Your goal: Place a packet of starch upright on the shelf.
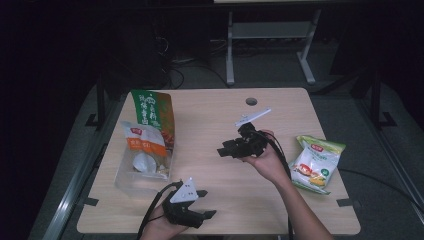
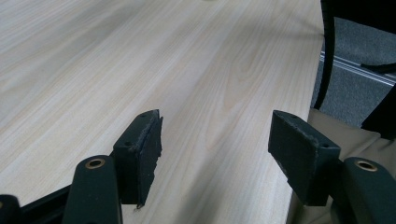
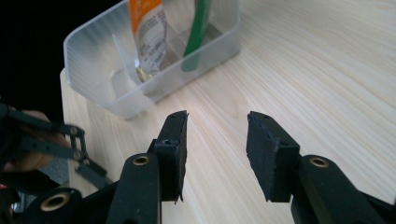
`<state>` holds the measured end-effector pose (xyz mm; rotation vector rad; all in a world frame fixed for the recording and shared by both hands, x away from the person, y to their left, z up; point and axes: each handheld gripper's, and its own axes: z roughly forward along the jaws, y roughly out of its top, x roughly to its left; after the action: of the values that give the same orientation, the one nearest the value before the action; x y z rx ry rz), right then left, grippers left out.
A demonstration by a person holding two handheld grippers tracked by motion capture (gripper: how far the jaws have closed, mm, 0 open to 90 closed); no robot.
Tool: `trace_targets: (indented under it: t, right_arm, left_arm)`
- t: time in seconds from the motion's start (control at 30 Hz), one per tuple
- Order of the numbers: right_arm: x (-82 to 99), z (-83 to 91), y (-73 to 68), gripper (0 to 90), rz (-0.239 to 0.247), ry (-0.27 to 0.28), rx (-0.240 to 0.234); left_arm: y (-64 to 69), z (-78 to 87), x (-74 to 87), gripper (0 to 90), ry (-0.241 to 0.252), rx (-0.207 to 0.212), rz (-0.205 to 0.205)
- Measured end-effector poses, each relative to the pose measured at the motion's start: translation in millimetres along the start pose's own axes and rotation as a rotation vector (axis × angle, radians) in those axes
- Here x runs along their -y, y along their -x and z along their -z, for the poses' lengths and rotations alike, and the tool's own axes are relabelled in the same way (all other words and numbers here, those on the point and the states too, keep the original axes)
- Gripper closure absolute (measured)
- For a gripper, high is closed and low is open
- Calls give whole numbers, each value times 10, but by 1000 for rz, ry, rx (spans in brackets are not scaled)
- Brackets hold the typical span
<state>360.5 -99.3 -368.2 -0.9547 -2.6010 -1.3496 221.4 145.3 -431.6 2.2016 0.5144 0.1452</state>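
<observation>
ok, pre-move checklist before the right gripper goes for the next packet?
1. right gripper jaws apart, nothing between them: ok.
2. left gripper jaws apart and empty, at the near table edge: ok.
3. clear bin already has the orange packet and the green packet in it: ok.
4. yellow-green packet lies flat on the table, on the right, untouched: ok.
5. right gripper aimed at that packet: not ok, it faces the bin.

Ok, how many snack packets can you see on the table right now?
3. A green packet and an orange packet stand in the clear bin at left; a yellow-green packet lies on the table's right. The bin may hide more.
</observation>
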Motion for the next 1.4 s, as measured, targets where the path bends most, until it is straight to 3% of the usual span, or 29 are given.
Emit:
trace_targets:
  t: [0.8,1.4]
  right_arm:
    - [583,580,256,534,-111,5,104]
    - [1112,1070,501,530,-220,-18,237]
  left_arm:
    - [11,29,-11,337,19,-8,4]
    - [6,12,-5,337,17,-6,15]
